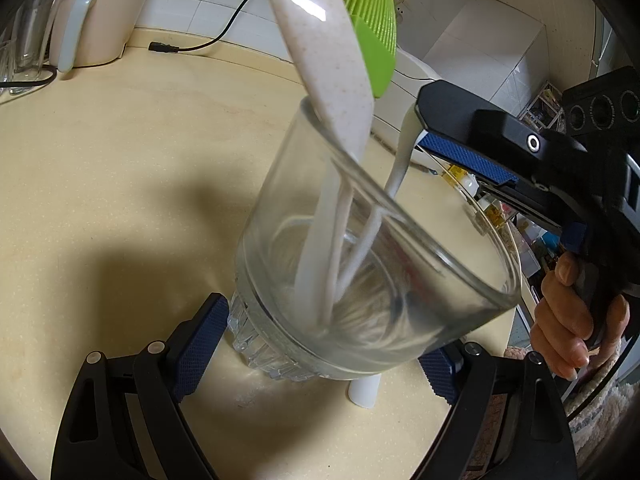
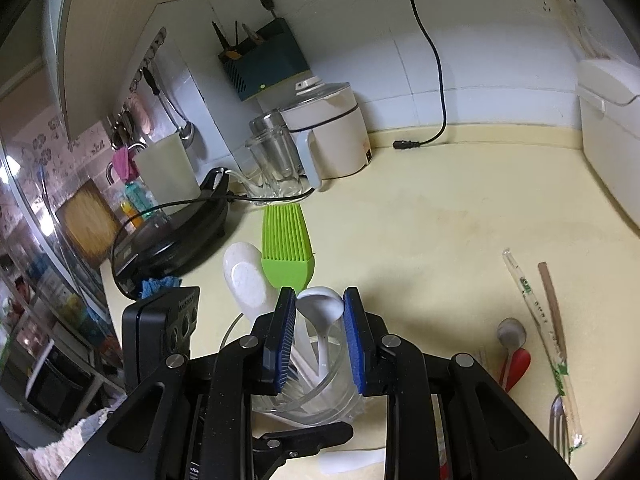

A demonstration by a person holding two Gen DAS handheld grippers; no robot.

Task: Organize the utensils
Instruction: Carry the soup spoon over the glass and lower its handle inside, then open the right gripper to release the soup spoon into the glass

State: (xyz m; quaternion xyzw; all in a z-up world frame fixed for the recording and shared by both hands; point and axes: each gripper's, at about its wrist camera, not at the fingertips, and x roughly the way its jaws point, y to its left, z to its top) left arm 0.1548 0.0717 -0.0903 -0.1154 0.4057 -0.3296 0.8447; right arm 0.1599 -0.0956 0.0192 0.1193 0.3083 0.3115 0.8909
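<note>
My left gripper [image 1: 320, 352] is shut on a clear glass cup [image 1: 272, 240] and holds it tilted just above the cream counter [image 1: 120, 160]. A speckled white paddle [image 1: 320, 40] and a green silicone brush [image 1: 372, 28] stand in the cup. A white spoon [image 1: 400, 160] reaches into it handle first. My right gripper [image 1: 418, 124], held by a hand [image 1: 568, 320], is shut on the spoon's bowl. In the right wrist view the white spoon [image 2: 324, 304] sits between the right gripper's [image 2: 320, 308] blue pads above the glass cup [image 2: 304, 404], with the paddle [image 2: 246, 280] and brush [image 2: 284, 240] behind.
On the counter to the right lie a red-handled spoon [image 2: 514, 360], a wrapped straw [image 2: 536, 320], a chopstick [image 2: 552, 304] and a fork [image 2: 558, 424]. A white kettle [image 2: 332, 132], glass jars [image 2: 276, 160] and a black electric pan [image 2: 172, 240] stand at the back left. A white piece [image 1: 364, 394] lies under the cup.
</note>
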